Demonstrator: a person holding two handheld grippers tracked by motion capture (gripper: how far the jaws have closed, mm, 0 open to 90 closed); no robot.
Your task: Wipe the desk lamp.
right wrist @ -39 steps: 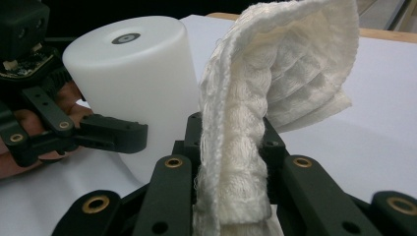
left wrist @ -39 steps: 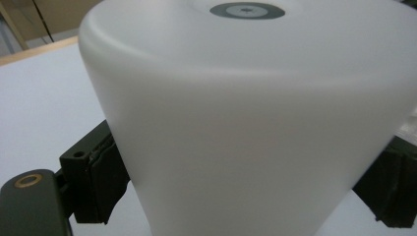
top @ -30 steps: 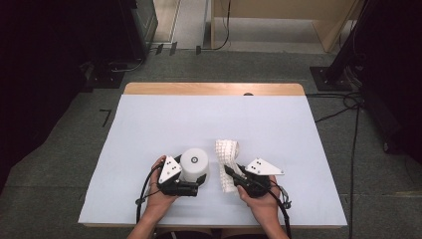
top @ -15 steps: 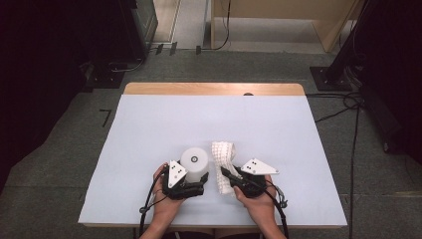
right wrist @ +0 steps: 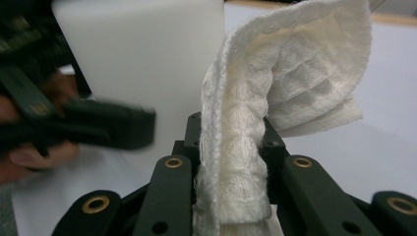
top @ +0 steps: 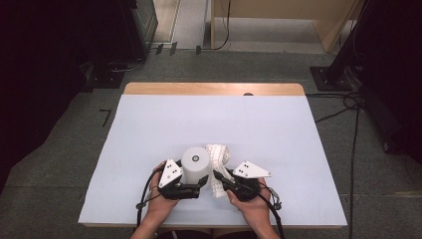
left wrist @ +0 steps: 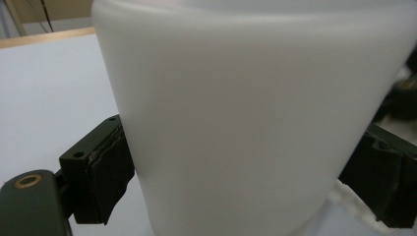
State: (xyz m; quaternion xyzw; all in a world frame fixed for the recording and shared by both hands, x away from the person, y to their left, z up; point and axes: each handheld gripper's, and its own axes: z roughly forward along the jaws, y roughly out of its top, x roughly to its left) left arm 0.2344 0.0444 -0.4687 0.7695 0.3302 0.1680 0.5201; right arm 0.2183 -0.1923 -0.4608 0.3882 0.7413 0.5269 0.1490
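Observation:
A white, smooth cylindrical container (top: 195, 163) stands near the table's front edge. My left gripper (top: 195, 183) is shut on its lower part. In the left gripper view the container (left wrist: 246, 98) sits between both black pads (left wrist: 105, 172), which press on its sides. My right gripper (top: 219, 178) is shut on a white waffle-textured cloth (top: 218, 158). The cloth rises from its jaws and leans against the container's right side. In the right gripper view the folded cloth (right wrist: 295, 83) is clamped in that gripper (right wrist: 231, 147), with the container (right wrist: 142, 59) just behind it to the left.
The pale tabletop (top: 149, 129) has a wooden strip (top: 214, 88) along its far edge. Beyond the table are dark equipment stands and cables (top: 348, 99) on grey carpet. Both hands rest at the table's front edge.
The container looked lower and tipped half a second ago and now stands taller in the left gripper. The cloth has come closer against its right side. Both hands have barely shifted.

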